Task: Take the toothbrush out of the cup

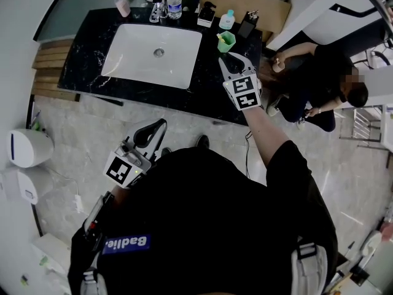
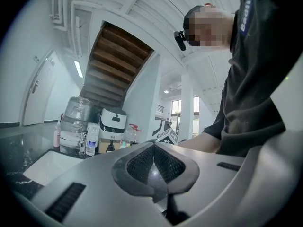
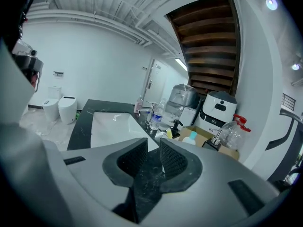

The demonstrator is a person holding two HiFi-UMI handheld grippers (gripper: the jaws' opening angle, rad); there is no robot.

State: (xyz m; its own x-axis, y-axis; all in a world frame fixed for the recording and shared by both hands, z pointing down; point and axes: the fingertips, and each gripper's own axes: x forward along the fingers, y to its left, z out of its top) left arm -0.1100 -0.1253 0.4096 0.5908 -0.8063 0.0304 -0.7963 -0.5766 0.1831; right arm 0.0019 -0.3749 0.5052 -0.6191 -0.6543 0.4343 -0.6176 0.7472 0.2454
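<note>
Head view, looking steeply down on a black marble counter (image 1: 209, 94) with a white sink (image 1: 132, 60) set into it.

Green cup (image 1: 227, 42) stands at the far right of the counter, just right of the sink's far corner. Toothbrush (image 1: 219, 37) sits upright in the cup, pale handle leaning on the left rim. It is not lifted out.

Right gripper (image 1: 232, 60) is held out over the counter's right end, tips pointing at the cup from the near side; close, not touching. In the right gripper view its jaws (image 3: 152, 148) stand slightly apart, with speckled counter showing through the gap and nothing between the pads. A yellow-green bit shows just past the jaw tips, too small to tell cup from brush.

Left gripper (image 1: 156, 128) hangs low, near the person's body, well short of the counter. In the left gripper view its pads (image 2: 142, 164) meet at the tips, jaws together, with nothing held.

Along the far edge of the counter, left to right: pink pump bottle (image 1: 121, 3), faucet (image 1: 158, 10), water bottle (image 1: 175, 0), blue-capped bottle (image 1: 227, 19), black dispenser (image 1: 249, 24). Cardboard box (image 1: 245, 2) lies behind them.

Another person (image 1: 319, 85) sits on the floor right of the counter.
</note>
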